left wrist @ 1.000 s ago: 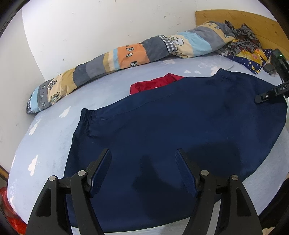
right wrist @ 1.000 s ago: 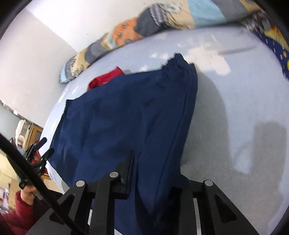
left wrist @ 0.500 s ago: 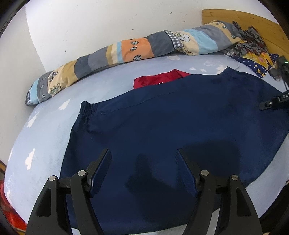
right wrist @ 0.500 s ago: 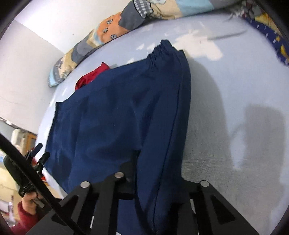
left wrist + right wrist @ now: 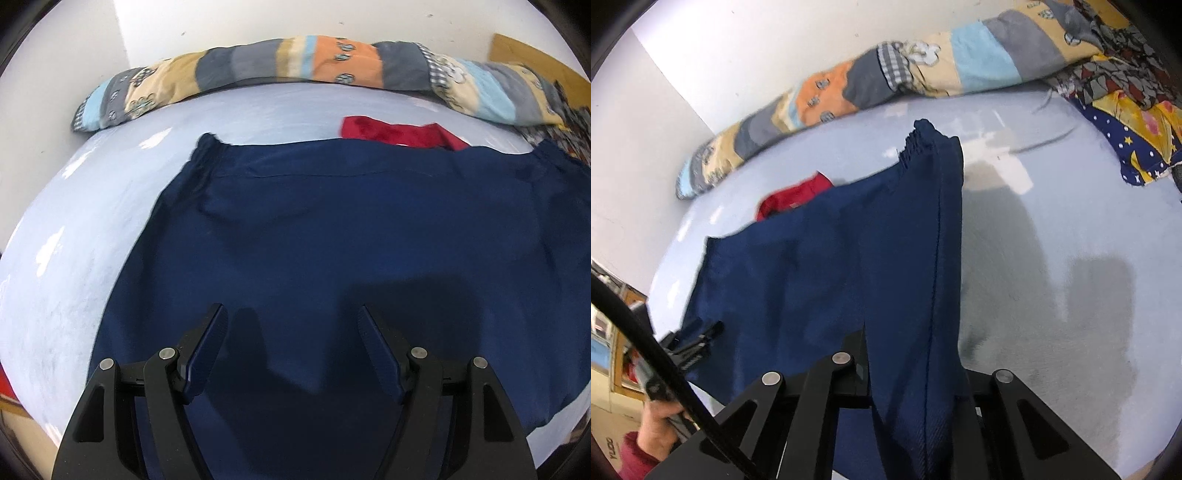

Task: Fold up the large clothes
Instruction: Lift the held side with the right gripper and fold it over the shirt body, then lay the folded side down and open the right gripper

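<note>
**Entry: navy garment on bed, 1 edge gripped, fold at risk**

Item: 1 large navy garment [image 5: 332, 236], spread flat across the pale blue bed sheet [image 5: 92, 221]; its right-hand edge is lifted off the sheet in the right wrist view. A red cloth [image 5: 399, 134] lies partly under its far edge, and a patchwork bolster [image 5: 295, 62] is set along the wall.

Risks noted:
- The lifted edge may slip from the right gripper [image 5: 908, 373] if it is pulled hard, since only a narrow strip of cloth is seen to be pinched.
- The whole garment may be dragged across the sheet, as the left side is not held.
- The red cloth may be caught and carried into the fold.
- The fold may land crooked if only 1 side is raised.

Pose:
- Right gripper: angled downward, jaws just closed and clamped on the garment's edge.
- Left gripper [image 5: 291, 350]: angled down over the near part of the garment, fingers apart, nothing between them. The hand [image 5: 661, 421] holding it is seen at the bed's edge.
</note>
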`<state>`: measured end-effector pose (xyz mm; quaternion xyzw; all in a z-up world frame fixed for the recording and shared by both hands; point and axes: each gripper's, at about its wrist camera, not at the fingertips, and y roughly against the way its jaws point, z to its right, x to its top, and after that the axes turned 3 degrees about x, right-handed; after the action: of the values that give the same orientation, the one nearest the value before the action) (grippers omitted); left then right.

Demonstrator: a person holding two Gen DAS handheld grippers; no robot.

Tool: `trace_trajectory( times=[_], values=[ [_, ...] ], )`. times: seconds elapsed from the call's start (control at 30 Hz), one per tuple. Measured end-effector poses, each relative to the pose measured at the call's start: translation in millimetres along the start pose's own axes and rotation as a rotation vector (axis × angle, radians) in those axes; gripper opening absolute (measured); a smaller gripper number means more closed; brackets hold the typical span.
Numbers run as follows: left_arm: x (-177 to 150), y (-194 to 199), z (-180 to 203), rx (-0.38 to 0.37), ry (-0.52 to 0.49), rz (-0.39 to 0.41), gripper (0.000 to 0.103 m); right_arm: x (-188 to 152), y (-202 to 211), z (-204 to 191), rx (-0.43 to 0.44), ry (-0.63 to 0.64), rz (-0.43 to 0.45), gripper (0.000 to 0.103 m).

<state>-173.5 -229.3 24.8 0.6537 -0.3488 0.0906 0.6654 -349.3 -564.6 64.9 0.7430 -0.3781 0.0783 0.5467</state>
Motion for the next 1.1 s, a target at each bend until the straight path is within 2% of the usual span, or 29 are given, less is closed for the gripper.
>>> trace_trajectory(
  times=[0.23, 0.47, 0.63, 0.8, 1.0, 1.1],
  values=[
    [0.2, 7.5, -30.2, 0.009, 0.066, 0.02, 0.072, 3.7, 15.9, -44.4, 0.041, 0.031, 0.078, 0.011],
    [5.0, 17.7, -55.3, 0.041, 0.085, 0.061, 0.072, 3.9, 20.7, -82.0, 0.092, 0.014, 0.103, 0.011],
    [11.1, 29.1, -74.7, 0.026, 0.142, 0.089, 0.072, 8.2, 18.2, -115.2, 0.102, 0.012, 0.091, 0.011],
    [15.6, 38.6, -84.7, 0.044, 0.138, 0.117, 0.072, 12.9, 4.4, -154.8, 0.089, 0.034, 0.063, 0.011],
    [16.0, 52.1, -117.4, 0.038, 0.19, 0.139, 0.072, 11.7, -20.8, -200.7, 0.065, 0.084, 0.024, 0.011],
    [14.6, 59.6, -138.9, 0.063, 0.221, 0.161, 0.072, 9.8, -35.7, -220.7, 0.055, 0.104, 0.003, 0.011]
  ],
)
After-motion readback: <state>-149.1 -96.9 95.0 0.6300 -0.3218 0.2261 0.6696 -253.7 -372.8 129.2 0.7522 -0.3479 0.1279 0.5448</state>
